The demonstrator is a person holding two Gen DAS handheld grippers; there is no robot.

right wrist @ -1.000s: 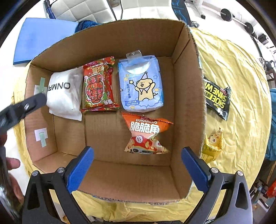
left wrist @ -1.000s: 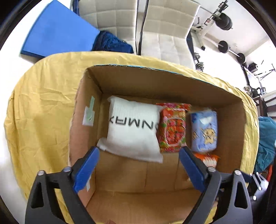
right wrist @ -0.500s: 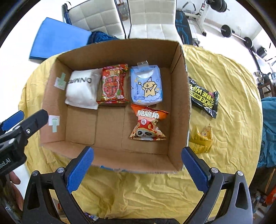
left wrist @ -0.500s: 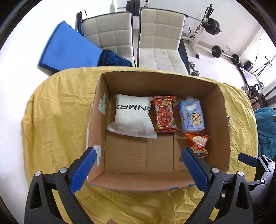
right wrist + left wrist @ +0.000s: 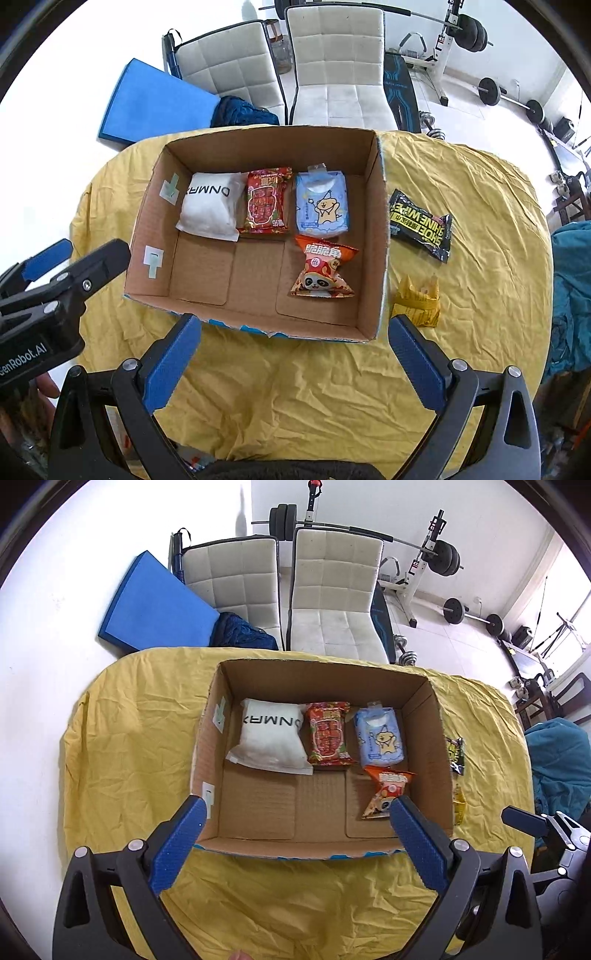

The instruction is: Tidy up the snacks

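Observation:
An open cardboard box [image 5: 373, 236] stands on a table under a yellow cloth [image 5: 295, 384]. Along its far wall lie a white packet [image 5: 210, 206], a red packet [image 5: 266, 201] and a light blue packet [image 5: 322, 205]; an orange panda snack [image 5: 323, 269] lies nearer. Outside the box to the right rest a black wipes packet [image 5: 421, 225] and a small yellow packet [image 5: 417, 302]. My left gripper [image 5: 295, 812] hovers open and empty over the box's near edge. The right gripper [image 5: 293, 332] is also open and empty, high above the near edge.
Two white padded chairs [image 5: 332, 590] stand behind the table, with a blue mat [image 5: 155, 609] and dark blue cloth [image 5: 240, 635] on the floor. Weight equipment [image 5: 439, 561] fills the back right. A teal cloth [image 5: 557, 760] lies at the right.
Both grippers have pulled up and back from inside the box, so the whole box and the table now show. The snacks have not moved.

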